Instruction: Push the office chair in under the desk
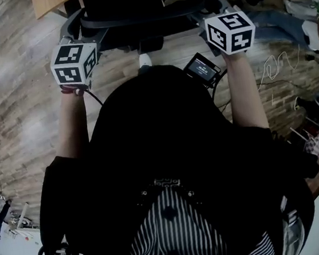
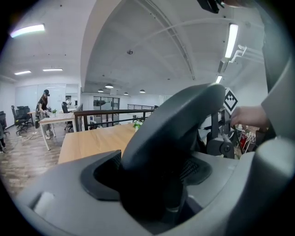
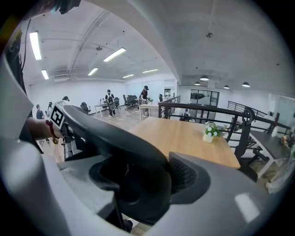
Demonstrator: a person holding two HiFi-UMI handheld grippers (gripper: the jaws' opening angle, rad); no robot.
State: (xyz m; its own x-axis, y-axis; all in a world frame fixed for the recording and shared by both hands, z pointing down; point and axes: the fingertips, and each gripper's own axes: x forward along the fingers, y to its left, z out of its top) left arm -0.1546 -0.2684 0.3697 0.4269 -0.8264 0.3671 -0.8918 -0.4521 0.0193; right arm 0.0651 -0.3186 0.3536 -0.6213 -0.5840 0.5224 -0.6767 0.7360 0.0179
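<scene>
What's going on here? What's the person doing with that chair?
A person stands behind a black office chair with a gripper in each hand. The left gripper and right gripper each appear closed on the curved top rim of the chair's back, one near each end. The chair faces a light wooden desk, with its back close to the desk's edge. How far the seat is under the desk isn't visible.

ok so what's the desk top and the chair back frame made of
Desk top: looks like wood or wood-look laminate, matte, with a light tan grain. Chair back frame: likely moulded plastic, dark grey, smooth with a soft sheen.
</scene>
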